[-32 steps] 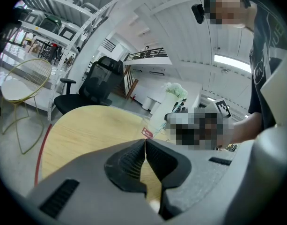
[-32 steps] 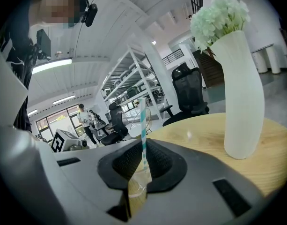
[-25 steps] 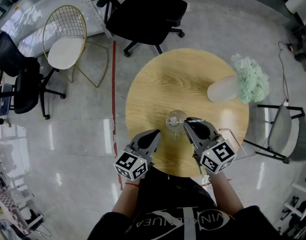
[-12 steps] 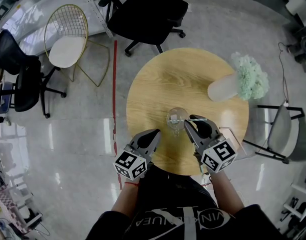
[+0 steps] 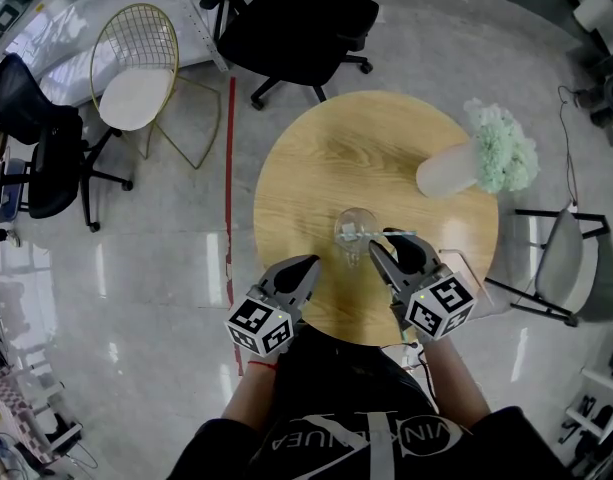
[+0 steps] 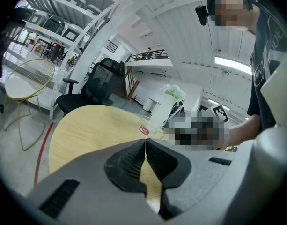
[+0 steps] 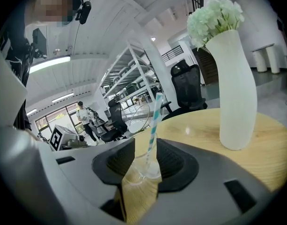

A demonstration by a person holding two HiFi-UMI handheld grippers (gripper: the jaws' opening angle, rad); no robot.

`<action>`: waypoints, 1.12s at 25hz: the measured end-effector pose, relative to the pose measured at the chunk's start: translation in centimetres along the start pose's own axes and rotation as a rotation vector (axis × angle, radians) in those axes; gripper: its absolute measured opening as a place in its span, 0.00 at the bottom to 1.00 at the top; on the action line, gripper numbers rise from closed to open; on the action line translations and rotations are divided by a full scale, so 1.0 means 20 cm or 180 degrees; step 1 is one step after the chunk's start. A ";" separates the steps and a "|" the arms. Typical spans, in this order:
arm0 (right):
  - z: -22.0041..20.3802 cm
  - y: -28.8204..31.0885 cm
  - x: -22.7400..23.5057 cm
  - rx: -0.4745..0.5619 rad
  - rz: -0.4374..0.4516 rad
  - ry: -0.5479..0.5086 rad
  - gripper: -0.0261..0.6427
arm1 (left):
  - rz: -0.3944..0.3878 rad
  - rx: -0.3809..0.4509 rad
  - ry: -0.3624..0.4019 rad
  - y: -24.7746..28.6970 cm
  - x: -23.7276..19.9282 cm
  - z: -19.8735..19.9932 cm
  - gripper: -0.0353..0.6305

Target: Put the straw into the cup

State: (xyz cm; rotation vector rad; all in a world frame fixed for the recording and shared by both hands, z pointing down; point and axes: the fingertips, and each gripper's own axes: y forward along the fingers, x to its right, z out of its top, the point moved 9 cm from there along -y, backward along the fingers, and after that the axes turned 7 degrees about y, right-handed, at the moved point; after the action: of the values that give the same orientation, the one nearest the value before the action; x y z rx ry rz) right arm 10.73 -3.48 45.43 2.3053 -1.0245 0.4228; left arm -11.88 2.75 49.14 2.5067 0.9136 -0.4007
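The right hand-held gripper [image 5: 389,245] is hanging released. Its jaws have just been opening and are now gaping wide. The cup [image 7: 144,167] is showing in the gap between them, and neither pad is pressing on it or on the straw [image 7: 154,118]. The straw is standing in the cup, leaning on the rim with its striped upper part sticking out above. The cup is sitting upright on the round wooden surface [image 5: 316,158], just ahead of the right jaws. The left hand-held gripper [image 6: 145,146] is hovering clenched over the near edge of the surface, its jaws meeting with nothing between them. A white vase [image 7: 234,88] of pale flowers [image 7: 213,13] is standing on the surface, well apart from the cup.
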 end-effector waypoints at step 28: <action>-0.15 -0.39 -0.15 -0.0060 0.0070 0.0098 0.04 | 0.0004 0.0148 0.0101 -0.13 0.37 -0.06 0.07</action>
State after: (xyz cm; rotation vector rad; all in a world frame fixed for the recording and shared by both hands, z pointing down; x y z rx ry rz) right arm 14.55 4.34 43.47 2.2658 -1.0354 0.4539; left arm -8.05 9.08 46.44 2.5626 0.9247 -0.3871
